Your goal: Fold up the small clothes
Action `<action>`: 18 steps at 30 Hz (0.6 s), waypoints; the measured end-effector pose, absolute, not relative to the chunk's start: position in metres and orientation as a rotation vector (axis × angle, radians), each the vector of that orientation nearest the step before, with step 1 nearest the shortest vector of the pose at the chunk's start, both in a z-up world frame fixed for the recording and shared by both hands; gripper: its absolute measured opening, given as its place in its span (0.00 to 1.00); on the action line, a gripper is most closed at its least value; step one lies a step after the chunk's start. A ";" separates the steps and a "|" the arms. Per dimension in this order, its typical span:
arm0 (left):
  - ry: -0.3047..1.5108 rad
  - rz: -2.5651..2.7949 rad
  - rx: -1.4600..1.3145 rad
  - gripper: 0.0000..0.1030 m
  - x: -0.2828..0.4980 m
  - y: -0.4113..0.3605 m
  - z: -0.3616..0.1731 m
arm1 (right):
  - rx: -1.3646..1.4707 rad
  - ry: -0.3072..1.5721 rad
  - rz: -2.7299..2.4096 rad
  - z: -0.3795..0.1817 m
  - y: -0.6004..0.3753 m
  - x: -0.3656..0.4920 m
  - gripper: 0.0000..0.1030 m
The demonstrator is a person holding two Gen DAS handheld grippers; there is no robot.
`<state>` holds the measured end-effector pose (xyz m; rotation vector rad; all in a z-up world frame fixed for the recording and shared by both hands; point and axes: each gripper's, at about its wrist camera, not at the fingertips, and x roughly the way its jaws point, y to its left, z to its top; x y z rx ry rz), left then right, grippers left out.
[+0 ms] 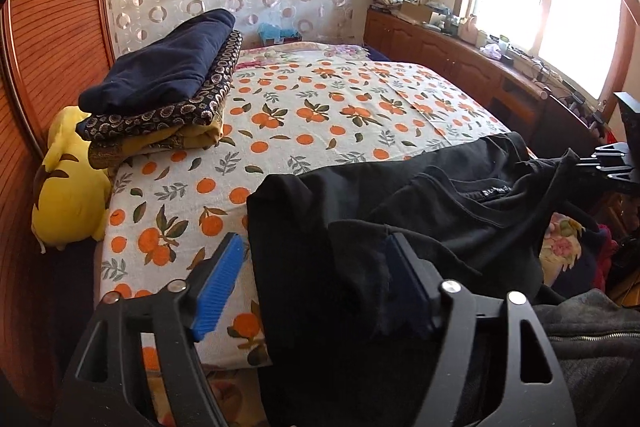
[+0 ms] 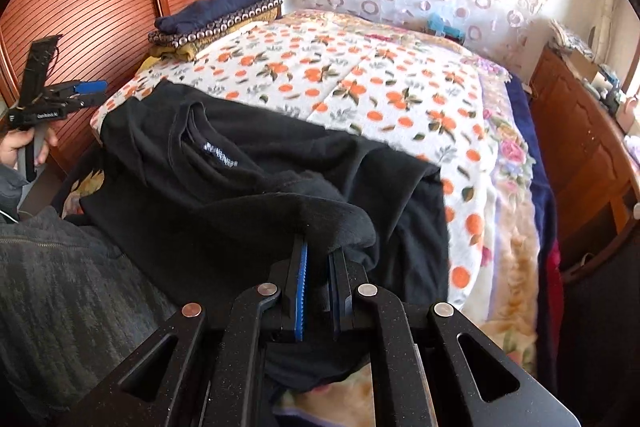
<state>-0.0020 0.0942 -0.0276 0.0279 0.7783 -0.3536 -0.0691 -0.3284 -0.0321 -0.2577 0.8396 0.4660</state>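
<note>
Here the black shirt (image 2: pixel 248 163) lies spread on the near edge of the bed, over the orange-print cover (image 2: pixel 360 83), collar label up. A bunched fold of it is pinched between the narrow jaws of the right gripper (image 2: pixel 318 291). The left gripper (image 1: pixel 316 283) stands wide, its blue pads apart; shirt cloth drapes over its right finger, unclamped. A stack of folded clothes (image 1: pixel 168 83) sits well apart by the wooden headboard (image 1: pixel 56 39), beside a yellow plush toy (image 1: pixel 72 179).

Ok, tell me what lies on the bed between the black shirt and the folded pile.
Only bare orange-print bedspread between shirt and pile, left wrist view.
</note>
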 end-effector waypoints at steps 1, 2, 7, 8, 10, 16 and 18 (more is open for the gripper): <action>0.782 -0.356 0.021 0.74 0.003 0.094 -0.030 | -0.262 0.835 0.464 -0.030 -0.329 -0.069 0.07; 0.788 -0.357 0.013 0.74 0.007 0.094 -0.032 | -0.266 0.830 0.463 -0.029 -0.330 -0.069 0.07; 0.827 -0.347 0.012 0.74 0.026 0.091 -0.044 | -0.263 0.816 0.453 -0.026 -0.332 -0.067 0.08; 0.829 -0.349 0.016 0.74 0.030 0.090 -0.046 | -0.260 0.813 0.454 -0.025 -0.332 -0.067 0.12; 0.834 -0.349 0.018 0.74 0.035 0.088 -0.050 | -0.250 0.802 0.450 -0.023 -0.334 -0.068 0.15; 0.854 -0.343 -0.007 0.74 0.061 0.086 -0.064 | -0.218 0.726 0.371 -0.014 -0.341 -0.067 0.40; 0.859 -0.344 -0.018 0.74 0.068 0.086 -0.067 | -0.201 0.726 0.348 -0.020 -0.343 -0.059 0.40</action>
